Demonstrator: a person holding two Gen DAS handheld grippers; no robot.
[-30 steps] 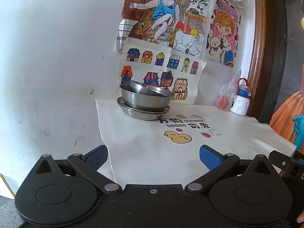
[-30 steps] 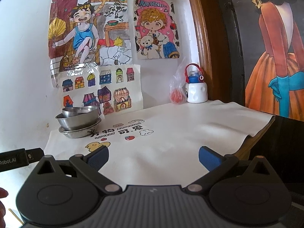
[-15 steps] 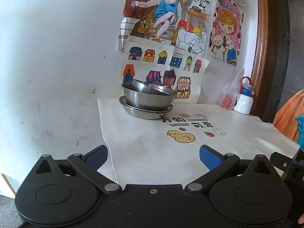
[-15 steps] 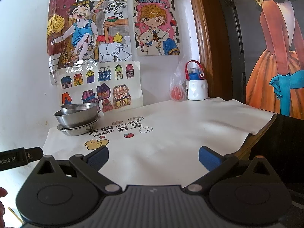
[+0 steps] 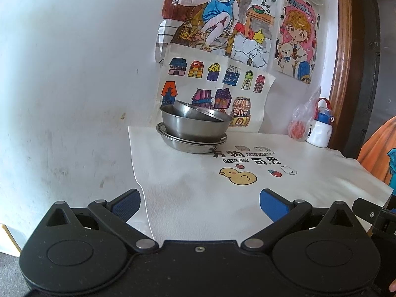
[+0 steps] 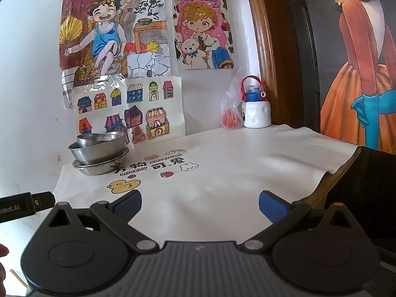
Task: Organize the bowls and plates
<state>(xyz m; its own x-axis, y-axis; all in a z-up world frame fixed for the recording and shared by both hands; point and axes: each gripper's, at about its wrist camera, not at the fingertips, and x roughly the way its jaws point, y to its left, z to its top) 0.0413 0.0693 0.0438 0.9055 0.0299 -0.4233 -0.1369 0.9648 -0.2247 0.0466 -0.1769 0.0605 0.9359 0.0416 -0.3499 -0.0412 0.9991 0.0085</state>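
Note:
A stack of steel dishes stands at the back left of the white table mat [image 5: 198,198], against the wall: a small bowl [image 5: 195,112] tilted inside a larger bowl [image 5: 193,127], on a shallow steel plate [image 5: 188,146]. The stack also shows in the right wrist view, with its larger bowl [image 6: 99,152] on the plate [image 6: 99,168]. My left gripper [image 5: 200,204] is open and empty, well short of the stack. My right gripper [image 6: 200,206] is open and empty, over the mat's front part.
A white bottle with a blue and red cap [image 6: 256,109] and a plastic bag with something red [image 6: 230,116] stand at the back right by a wooden frame [image 6: 262,49]. Drawings hang on the wall [image 5: 74,74]. The mat's right edge [image 6: 346,163] drops off.
Both views have drifted slightly downward, so the wall and dishes sit a little higher in frame. The dishes have not moved and both grippers stay open.

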